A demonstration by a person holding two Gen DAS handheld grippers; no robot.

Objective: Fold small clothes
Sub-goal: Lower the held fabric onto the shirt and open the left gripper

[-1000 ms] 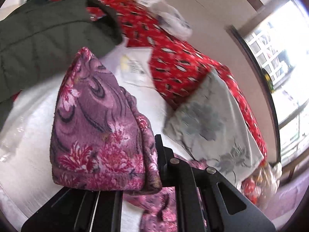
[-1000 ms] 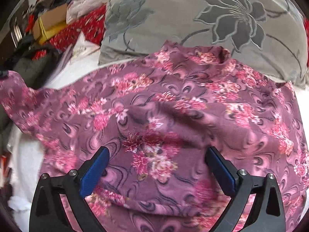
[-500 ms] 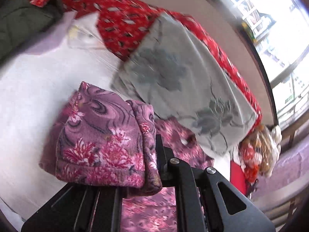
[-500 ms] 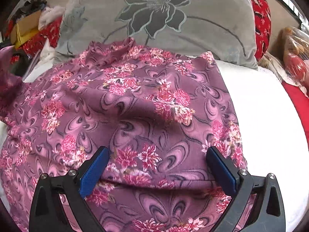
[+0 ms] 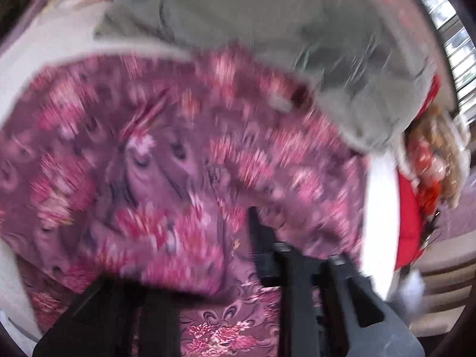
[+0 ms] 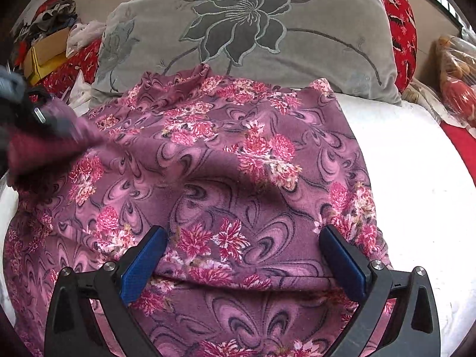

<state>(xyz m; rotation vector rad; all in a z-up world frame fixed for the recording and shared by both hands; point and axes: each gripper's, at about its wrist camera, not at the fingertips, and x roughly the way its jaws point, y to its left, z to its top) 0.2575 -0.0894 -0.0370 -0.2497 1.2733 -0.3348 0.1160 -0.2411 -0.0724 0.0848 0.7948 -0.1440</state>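
Observation:
A purple floral garment lies spread on the white bed. My right gripper is open, its blue pads wide apart over the garment's near fold. My left gripper is shut on a bunched edge of the same garment, carried over the spread part; that view is blurred. The left gripper also shows in the right wrist view at the left edge, holding cloth.
A grey flower-patterned pillow lies just behind the garment. A red patterned cushion and bagged items are at the right. Boxes and clothes are piled at the far left.
My left gripper has swung right with the garment edge, from over the bare bed to over the spread garment. The right gripper stays open above the near fold.

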